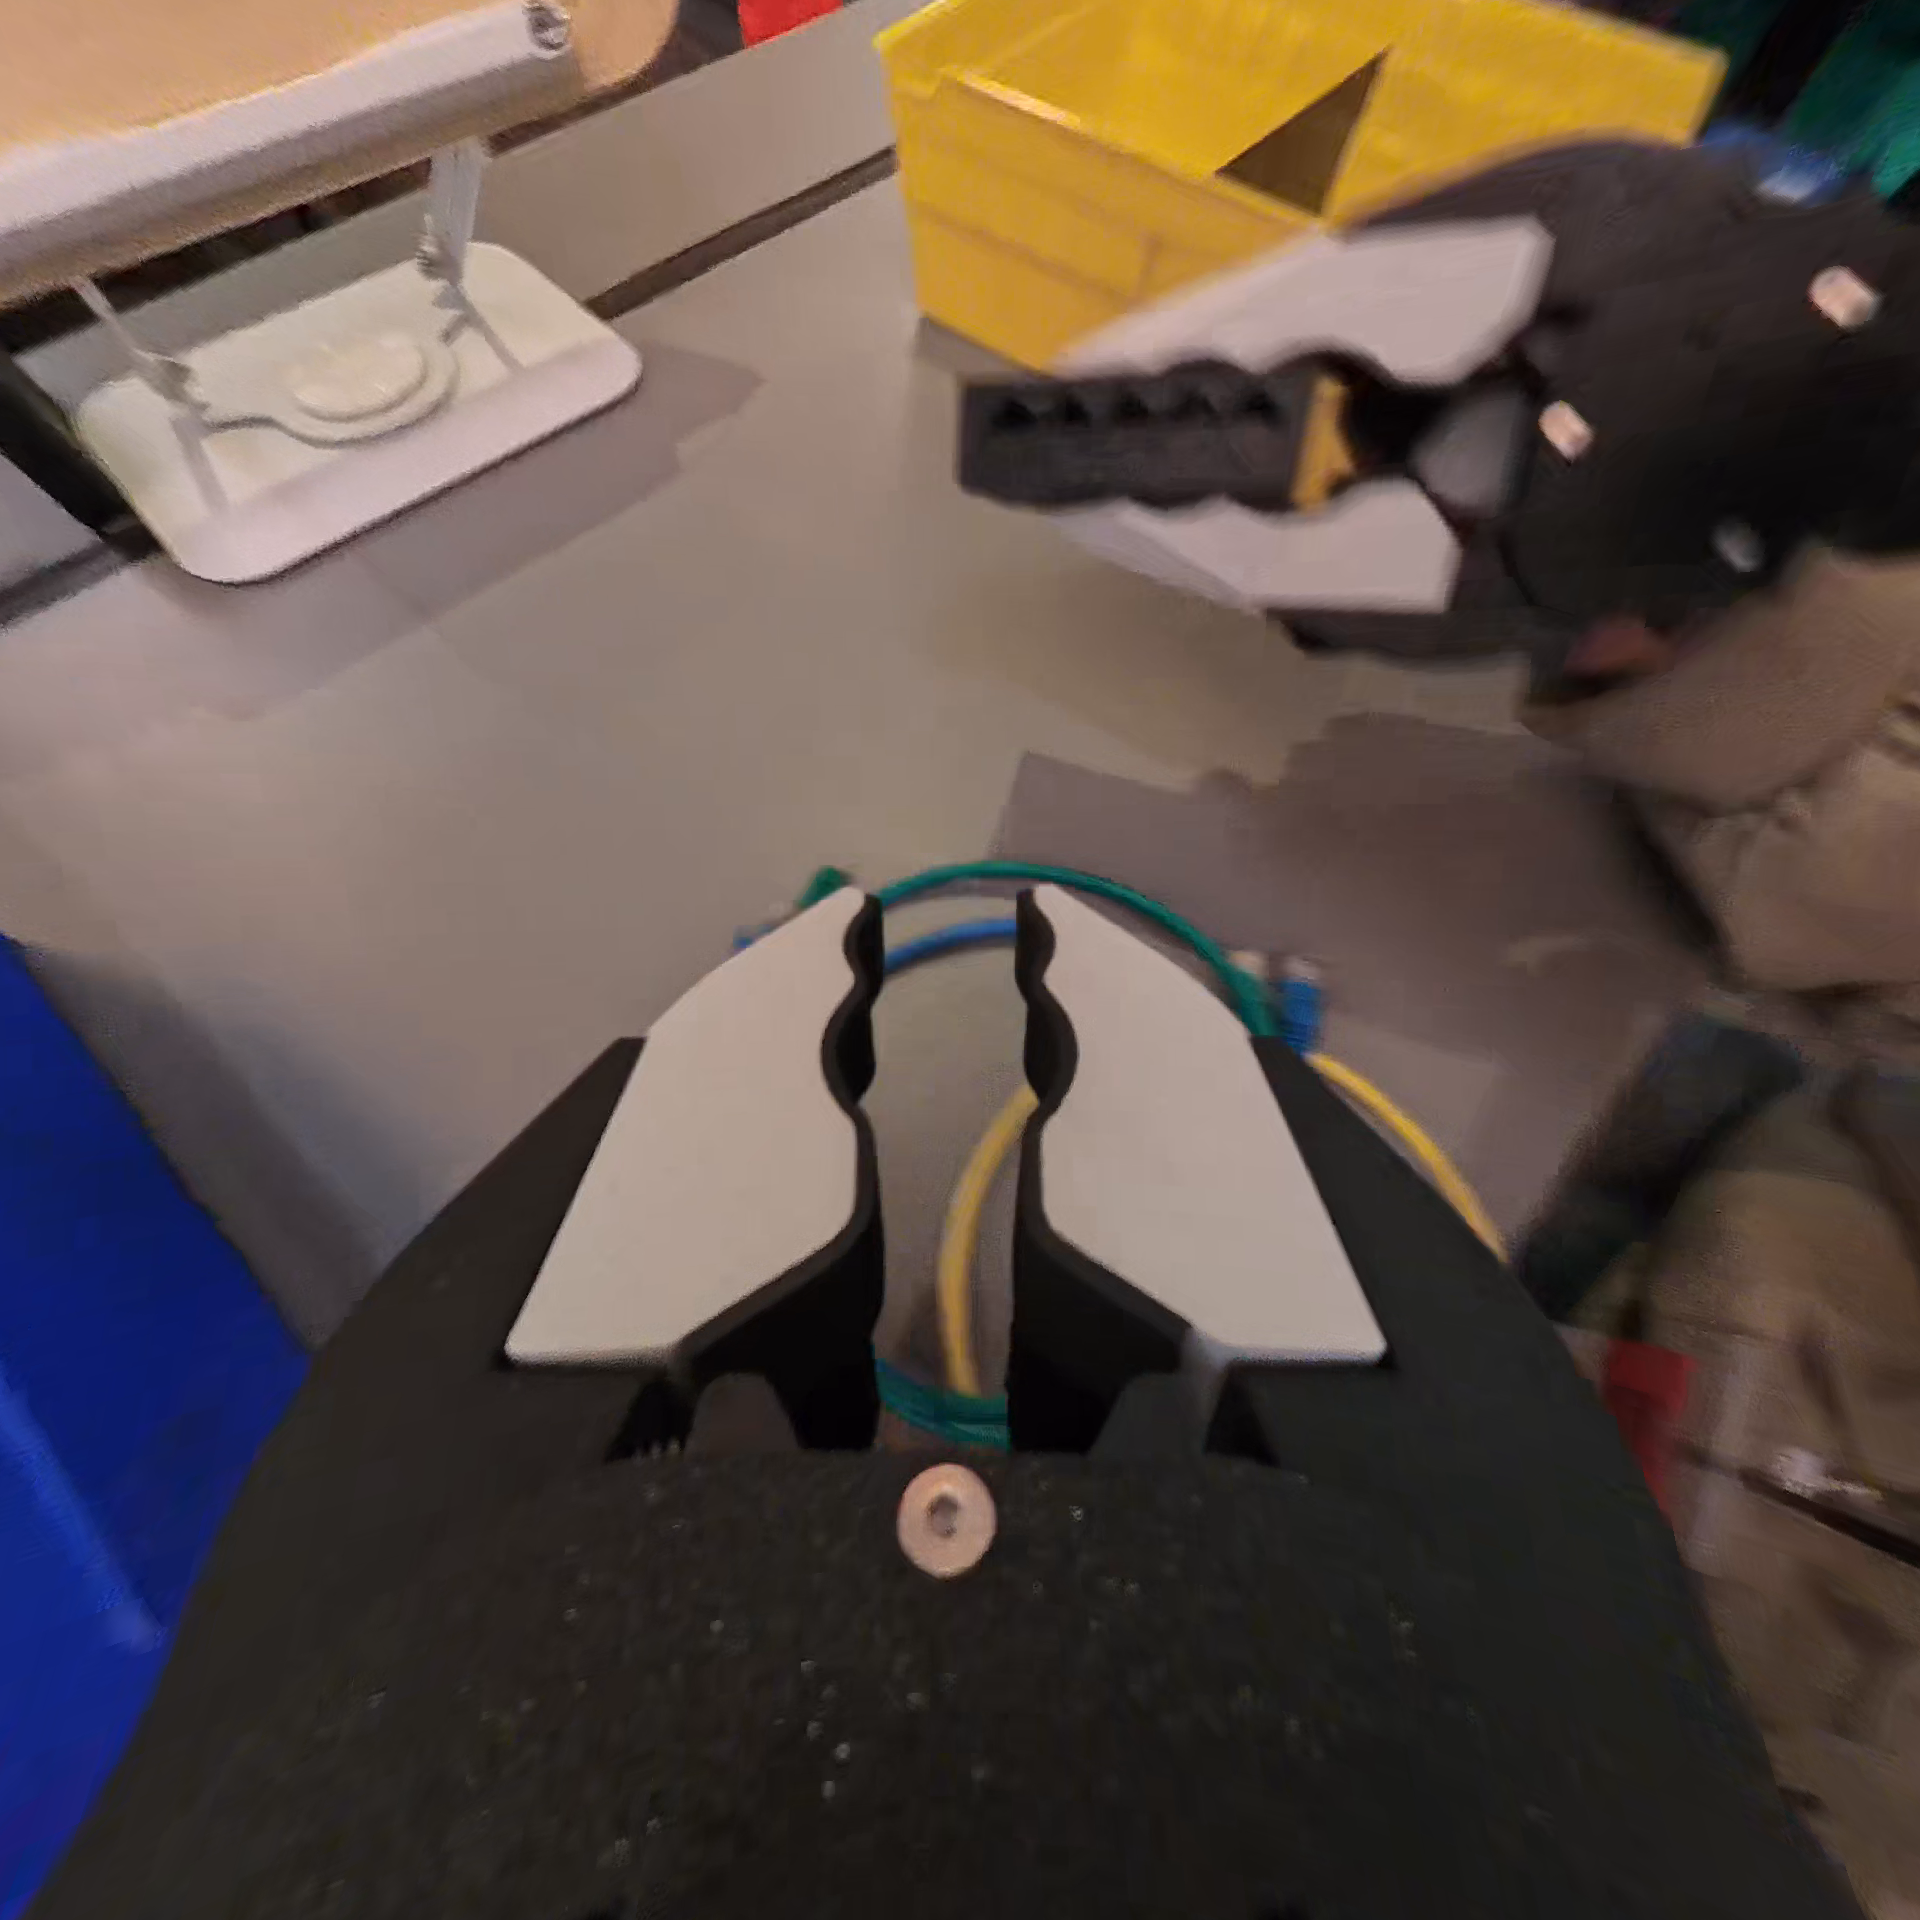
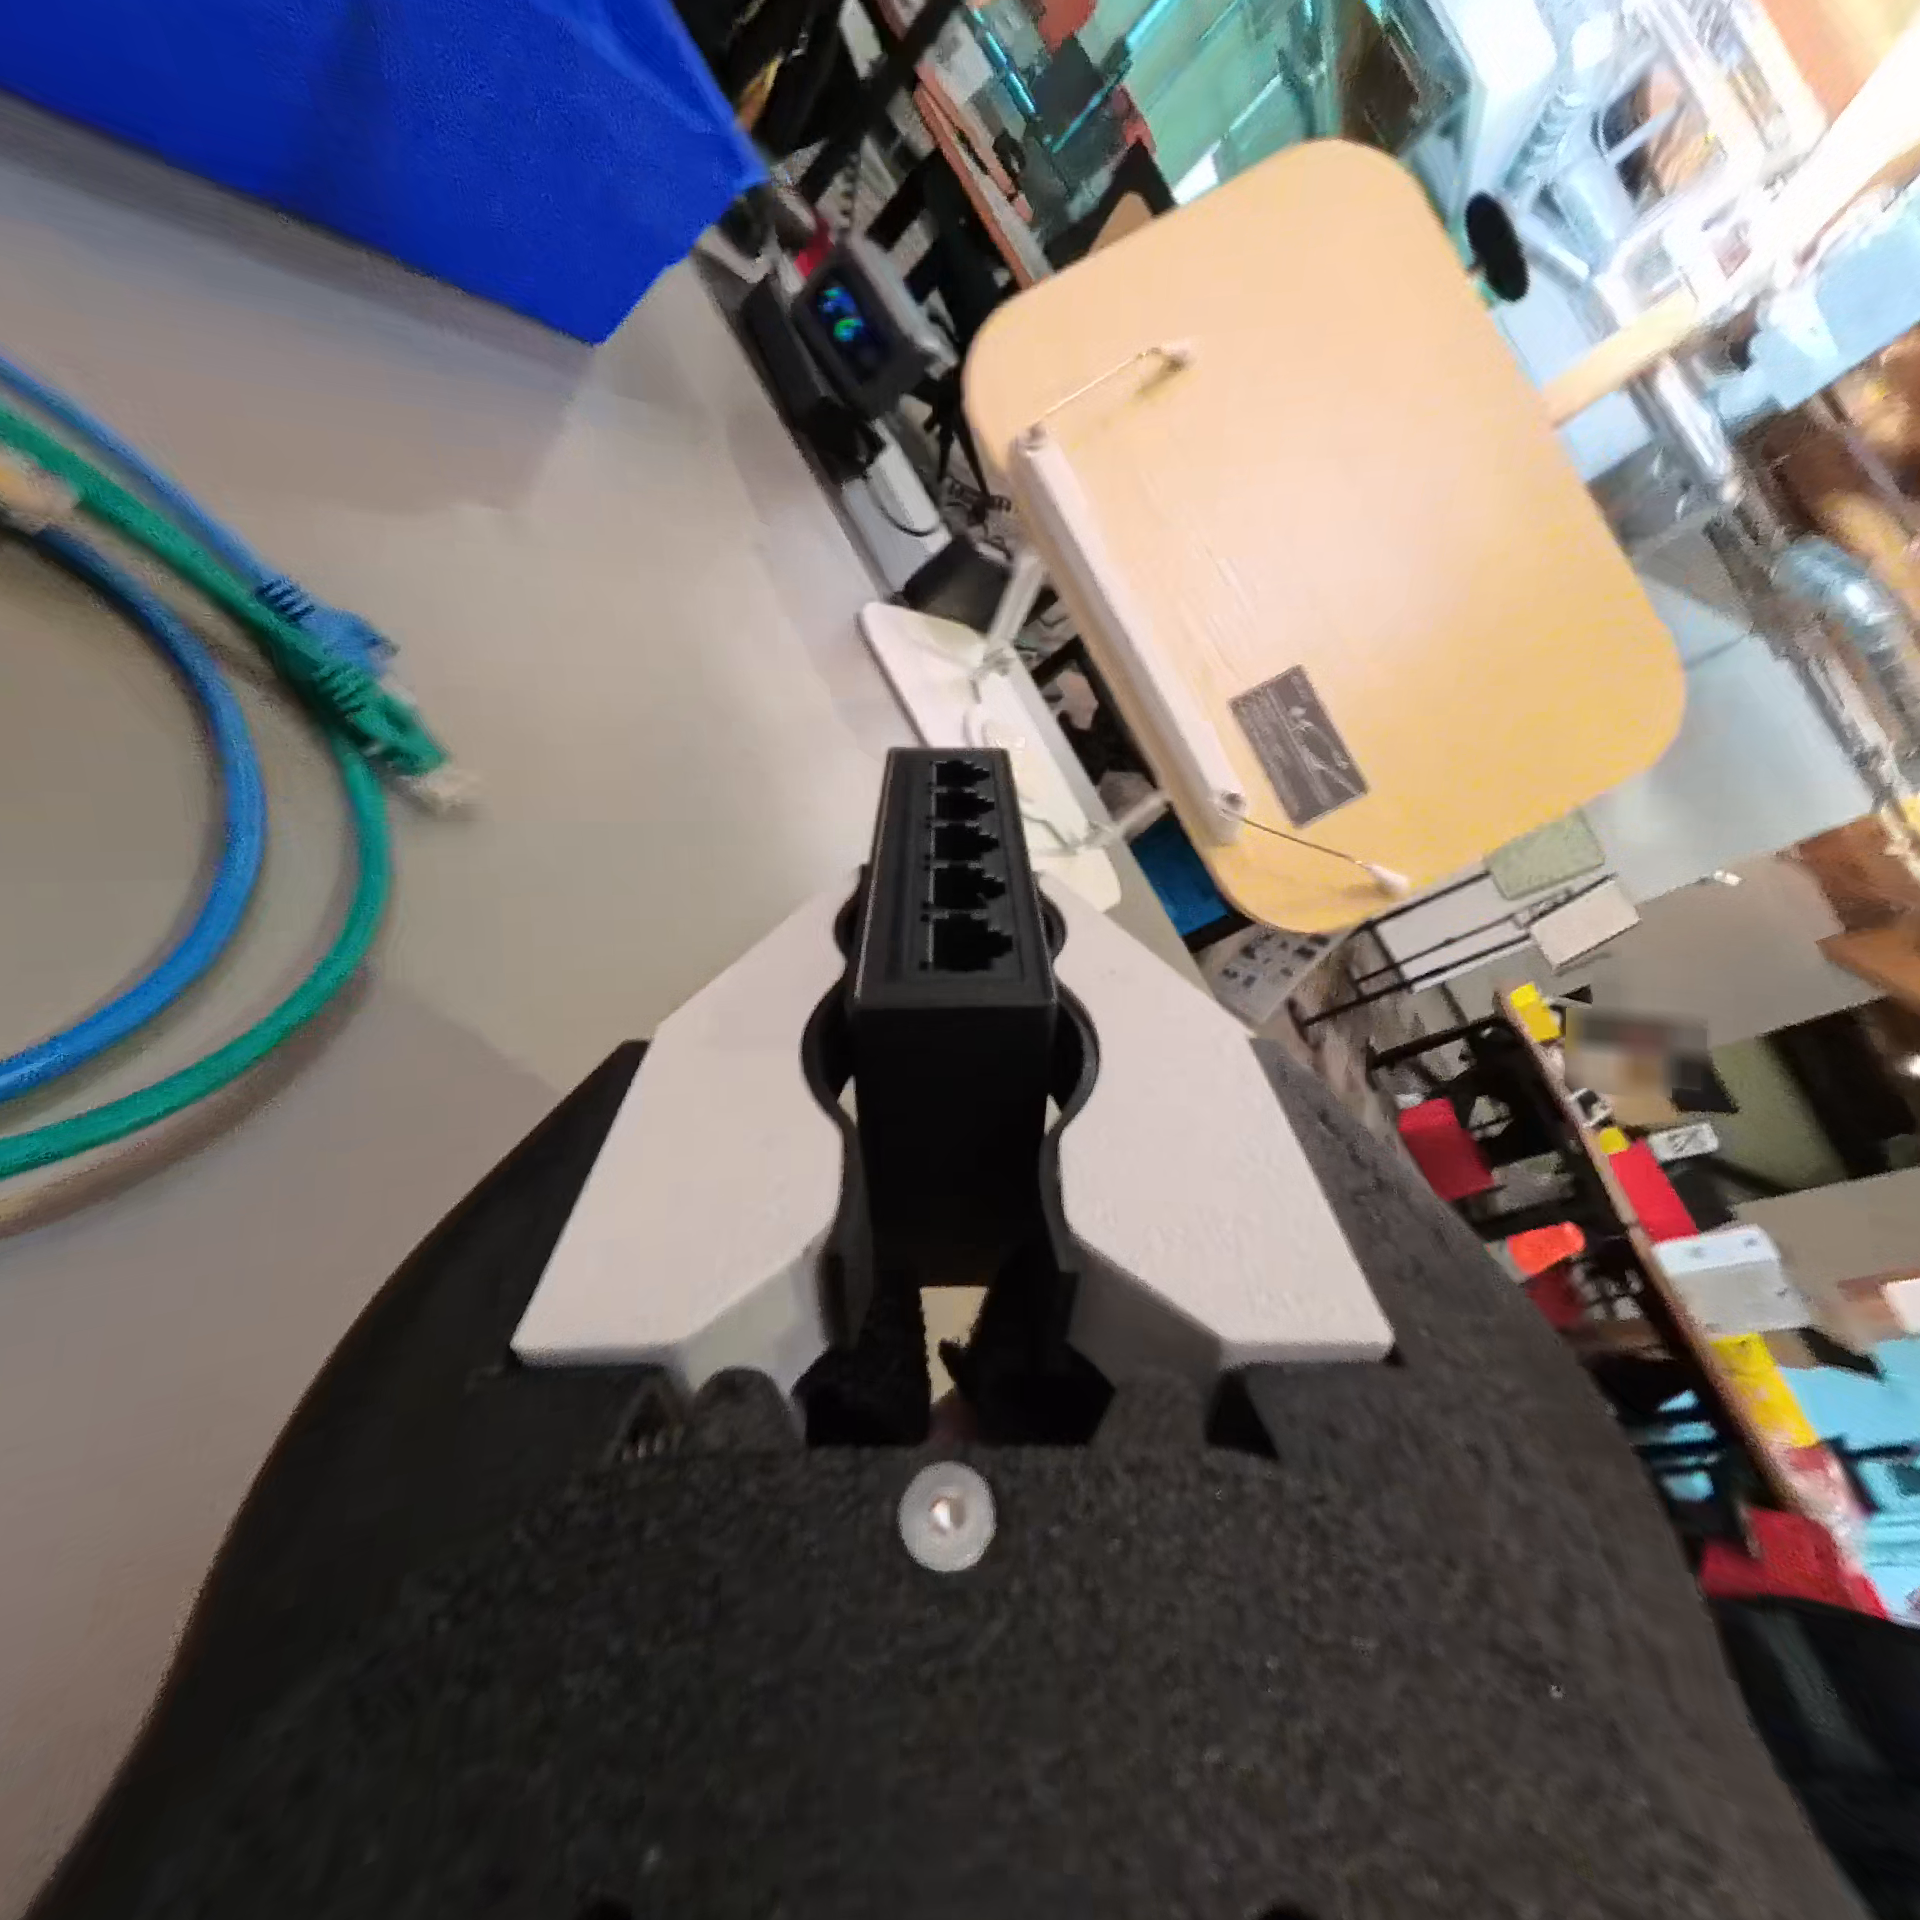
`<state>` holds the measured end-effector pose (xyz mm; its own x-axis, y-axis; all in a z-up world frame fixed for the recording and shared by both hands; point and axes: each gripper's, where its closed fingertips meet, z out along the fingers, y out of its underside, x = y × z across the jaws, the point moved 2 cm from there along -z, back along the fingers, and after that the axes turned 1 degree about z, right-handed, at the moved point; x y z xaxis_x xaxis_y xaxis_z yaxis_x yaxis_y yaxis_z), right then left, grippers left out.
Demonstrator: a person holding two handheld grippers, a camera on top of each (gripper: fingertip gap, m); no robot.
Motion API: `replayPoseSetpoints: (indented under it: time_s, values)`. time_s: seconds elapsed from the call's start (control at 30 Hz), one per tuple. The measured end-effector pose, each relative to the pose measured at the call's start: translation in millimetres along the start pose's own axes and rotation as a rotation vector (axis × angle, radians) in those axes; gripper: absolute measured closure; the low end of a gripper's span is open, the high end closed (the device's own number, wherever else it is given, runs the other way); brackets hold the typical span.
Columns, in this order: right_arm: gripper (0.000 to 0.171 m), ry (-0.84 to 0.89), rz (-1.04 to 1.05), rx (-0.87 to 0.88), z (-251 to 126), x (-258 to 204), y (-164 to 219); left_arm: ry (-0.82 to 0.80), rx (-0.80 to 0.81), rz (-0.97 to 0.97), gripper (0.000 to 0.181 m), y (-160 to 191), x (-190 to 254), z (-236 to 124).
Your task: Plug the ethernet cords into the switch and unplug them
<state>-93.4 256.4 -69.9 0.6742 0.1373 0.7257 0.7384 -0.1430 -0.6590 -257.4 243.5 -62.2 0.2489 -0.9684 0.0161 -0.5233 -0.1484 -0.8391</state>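
cables [image 1: 961,1226] partly hidden under left gripper [image 1: 948,935].

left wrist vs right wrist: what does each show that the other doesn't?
Left wrist only: the yellow bin behind the switch, a yellow cord under the open left claw, and the right claw seen from outside, shut on the switch.

Right wrist only: the switch's port face up close, all ports empty, the green cord's plug lying loose, and cluttered shelving beyond the table.

Both: the switch, green cord, blue cord, blue bin, tan board on its white stand, grey table.
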Motion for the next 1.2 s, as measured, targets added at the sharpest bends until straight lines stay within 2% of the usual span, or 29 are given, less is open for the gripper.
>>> replayPoseSetpoints:
  time_s: [0.07, 0.13, 0.27, 0.37, 0.43, 0.53, 0.7, 0.77, 0.83, 0.93, 1.0, 1.07, 1.13, 1.2]
  values:
    - [0.145, 0.05, 0.083, -0.031, -10.8, 54.3, 2.4, 0.0, 0.035, -0.042, 0.157, 23.9, 23.5, -15.5]
    - [0.145, 0.017, 0.22, -0.166, -15.3, 116.0, 28.7, -0.025, 0.092, -0.082, 0.156, 52.4, 39.8, -24.9]
    - [0.146, -0.166, 0.455, -0.674, 11.8, 194.0, 153.6, -0.253, 0.209, 0.023, 0.157, 90.4, 39.0, -43.2]
    - [0.145, -0.358, 0.595, -0.93, 39.7, 196.9, 221.2, -0.369, 0.214, 0.149, 0.161, 91.2, 28.1, -54.8]
    - [0.145, -0.406, 0.647, -1.025, 55.0, 191.2, 247.9, -0.345, 0.217, 0.099, 0.164, 94.4, 25.3, -53.6]
    - [0.145, -0.507, 0.645, -1.179, 59.3, 168.8, 273.9, -0.295, 0.187, -0.007, 0.159, 100.1, 22.6, -51.3]
    - [0.14, -0.519, 0.643, -1.254, 63.1, 145.5, 303.1, -0.353, 0.073, -0.048, 0.156, 122.8, 4.4, -50.1]
    - [0.129, -0.472, 0.666, -1.181, 70.1, 154.9, 299.1, -0.35, 0.039, -0.038, 0.153, 128.5, 1.9, -50.8]
    - [0.12, -0.398, 0.699, -1.03, 75.6, 178.1, 276.0, -0.309, -0.016, -0.031, 0.148, 136.8, 3.4, -53.8]
    - [0.109, -0.232, 0.704, -0.765, 56.4, 227.3, 212.2, -0.196, -0.123, -0.074, 0.136, 155.7, 14.2, -67.4]
    - [0.11, -0.144, 0.683, -0.583, 23.0, 240.5, 154.1, -0.17, -0.135, -0.152, 0.142, 165.8, 19.0, -77.7]
    - [0.117, -0.176, 0.707, -0.394, -9.4, 211.0, 89.5, -0.106, -0.146, -0.226, 0.145, 173.1, 30.7, -77.9]
    - [0.12, -0.282, 0.745, -0.309, -33.9, 146.6, 45.8, -0.092, -0.173, -0.257, 0.148, 177.1, 37.8, -69.5]
    - [0.12, -0.454, 0.792, -0.29, -42.9, 65.8, 19.4, -0.11, -0.181, -0.258, 0.152, 175.2, 38.7, -55.9]
